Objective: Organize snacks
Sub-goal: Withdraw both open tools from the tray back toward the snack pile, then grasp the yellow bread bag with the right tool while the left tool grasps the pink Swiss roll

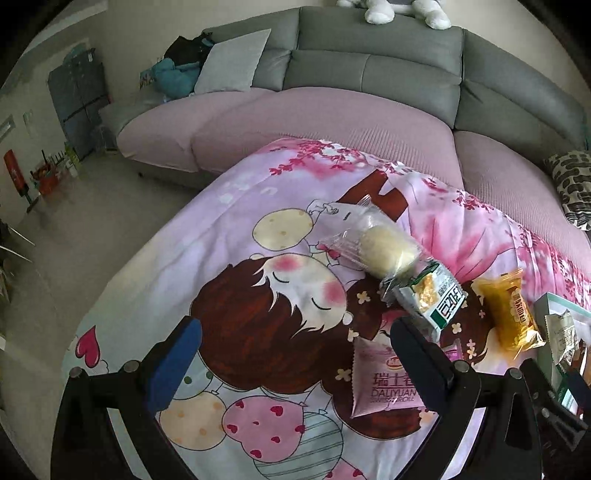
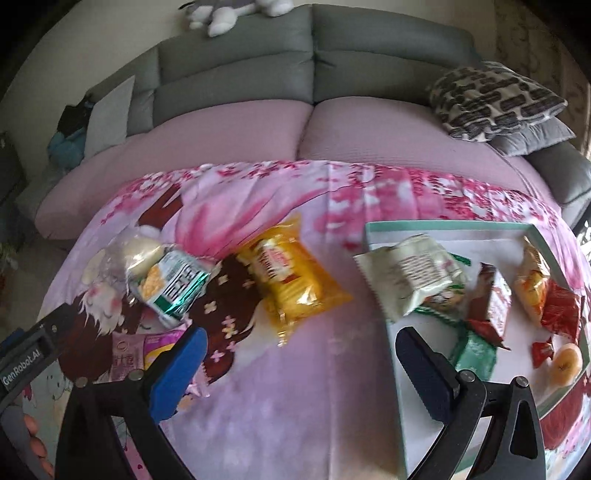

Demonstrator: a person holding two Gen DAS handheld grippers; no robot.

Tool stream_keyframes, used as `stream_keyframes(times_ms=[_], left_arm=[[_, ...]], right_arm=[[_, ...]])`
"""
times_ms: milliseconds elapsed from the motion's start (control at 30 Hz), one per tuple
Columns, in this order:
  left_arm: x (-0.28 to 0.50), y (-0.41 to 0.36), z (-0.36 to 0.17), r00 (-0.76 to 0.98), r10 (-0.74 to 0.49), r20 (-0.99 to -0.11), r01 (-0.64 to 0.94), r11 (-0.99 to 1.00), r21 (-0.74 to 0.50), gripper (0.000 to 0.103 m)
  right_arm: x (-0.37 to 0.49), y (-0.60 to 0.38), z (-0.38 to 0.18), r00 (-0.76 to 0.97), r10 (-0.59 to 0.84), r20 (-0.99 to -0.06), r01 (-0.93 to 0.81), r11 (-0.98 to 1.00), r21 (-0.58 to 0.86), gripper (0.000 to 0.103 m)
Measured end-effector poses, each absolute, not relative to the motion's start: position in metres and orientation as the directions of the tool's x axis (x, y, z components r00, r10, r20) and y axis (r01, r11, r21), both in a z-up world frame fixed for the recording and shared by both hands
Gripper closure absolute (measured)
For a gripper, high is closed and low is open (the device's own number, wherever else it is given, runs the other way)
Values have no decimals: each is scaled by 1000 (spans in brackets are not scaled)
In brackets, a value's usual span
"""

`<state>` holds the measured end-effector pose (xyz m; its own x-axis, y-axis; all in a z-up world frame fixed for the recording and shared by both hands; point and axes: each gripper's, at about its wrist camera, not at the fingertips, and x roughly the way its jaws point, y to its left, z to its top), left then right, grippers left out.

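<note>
Loose snacks lie on a cartoon-print cloth (image 1: 229, 266): a clear-wrapped pale bun (image 1: 384, 251), a green-and-white packet (image 1: 432, 295), a yellow packet (image 1: 511, 317) and a pink Swiss-roll packet (image 1: 384, 384). My left gripper (image 1: 295, 347) is open just above the cloth, its right finger over the pink packet. In the right wrist view the same bun (image 2: 142, 251), green-and-white packet (image 2: 173, 284) and yellow packet (image 2: 295, 280) lie left of a white tray (image 2: 417, 435) with a green rim holding several packets. My right gripper (image 2: 301, 363) is open, empty, between yellow packet and tray.
A grey sofa with pink seat covers (image 1: 332, 122) runs behind the cloth. A patterned cushion (image 2: 491, 99) rests at its right end, a light cushion (image 1: 232, 61) at the left. Plush toys (image 2: 229, 13) sit on the backrest. Bare floor (image 1: 85, 221) lies left.
</note>
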<state>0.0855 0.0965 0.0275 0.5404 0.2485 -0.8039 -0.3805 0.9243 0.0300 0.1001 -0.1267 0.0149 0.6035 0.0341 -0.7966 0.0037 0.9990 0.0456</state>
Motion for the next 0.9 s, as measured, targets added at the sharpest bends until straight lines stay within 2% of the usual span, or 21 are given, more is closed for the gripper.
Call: stream_keyframes(times_ms=[333, 467, 567, 900], left_arm=[[91, 97, 8, 513, 186, -838, -362, 932, -14, 1], [100, 83, 1, 517, 93, -851, -297, 952, -76, 1], [106, 72, -4, 515, 41, -856, -253, 962, -106, 1], [118, 49, -21, 473, -23, -881, -197, 972, -131, 1]], right_arm=[[106, -118, -11, 534, 55, -844, -44, 998, 37, 0], [105, -121, -15, 524, 64, -850, -43, 998, 49, 0], [105, -127, -14, 529, 51, -847, -27, 999, 44, 0], [102, -147, 7, 602, 13, -799, 16, 999, 29, 0]])
